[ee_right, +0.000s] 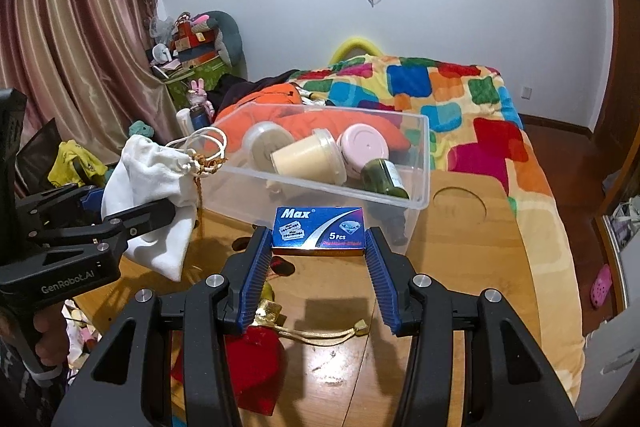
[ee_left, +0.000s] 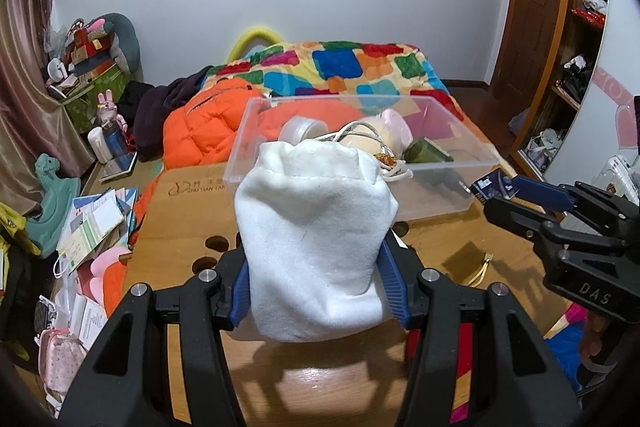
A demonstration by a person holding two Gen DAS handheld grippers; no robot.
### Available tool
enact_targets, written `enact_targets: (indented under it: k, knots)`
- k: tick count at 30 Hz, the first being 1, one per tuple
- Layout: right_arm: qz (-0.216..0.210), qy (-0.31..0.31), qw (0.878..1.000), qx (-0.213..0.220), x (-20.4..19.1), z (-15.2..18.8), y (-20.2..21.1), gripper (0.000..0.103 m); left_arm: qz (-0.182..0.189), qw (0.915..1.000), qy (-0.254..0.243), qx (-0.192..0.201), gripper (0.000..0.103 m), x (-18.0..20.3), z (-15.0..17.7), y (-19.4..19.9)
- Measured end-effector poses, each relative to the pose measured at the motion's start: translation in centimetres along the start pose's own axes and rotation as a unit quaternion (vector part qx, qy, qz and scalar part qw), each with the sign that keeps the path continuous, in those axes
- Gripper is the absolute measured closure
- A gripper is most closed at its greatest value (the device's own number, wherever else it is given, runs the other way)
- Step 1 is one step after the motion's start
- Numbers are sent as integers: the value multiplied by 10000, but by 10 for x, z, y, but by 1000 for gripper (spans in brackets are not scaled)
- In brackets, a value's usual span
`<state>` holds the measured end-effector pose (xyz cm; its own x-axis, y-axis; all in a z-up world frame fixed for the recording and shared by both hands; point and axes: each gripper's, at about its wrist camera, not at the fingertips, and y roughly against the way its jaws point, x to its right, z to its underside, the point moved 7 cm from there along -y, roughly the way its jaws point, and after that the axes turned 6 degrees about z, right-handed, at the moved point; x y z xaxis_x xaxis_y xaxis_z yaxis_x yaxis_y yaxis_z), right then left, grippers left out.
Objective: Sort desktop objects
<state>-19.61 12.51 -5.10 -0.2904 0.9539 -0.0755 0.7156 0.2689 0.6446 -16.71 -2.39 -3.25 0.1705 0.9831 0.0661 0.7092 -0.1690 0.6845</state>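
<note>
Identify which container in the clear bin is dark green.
The small green bottle at the bin's right end, lying on its side. The other three containers are cream, pink or whitish.

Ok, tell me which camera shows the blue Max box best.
The right wrist view: the blue Max box sits centred between the right gripper fingers, its lid facing the camera, the "Max" and "5 Pcs" print readable. The left wrist view catches it only small and edge-on at the far right, beside the clear bin.
</note>
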Motion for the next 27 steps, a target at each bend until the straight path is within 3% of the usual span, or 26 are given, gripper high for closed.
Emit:
enact_targets:
  k: [27]
  knots:
    - [-84, 269, 9993, 259, -2, -46, -12, 59, 89, 9998, 47, 167, 49, -6, -46, -11]
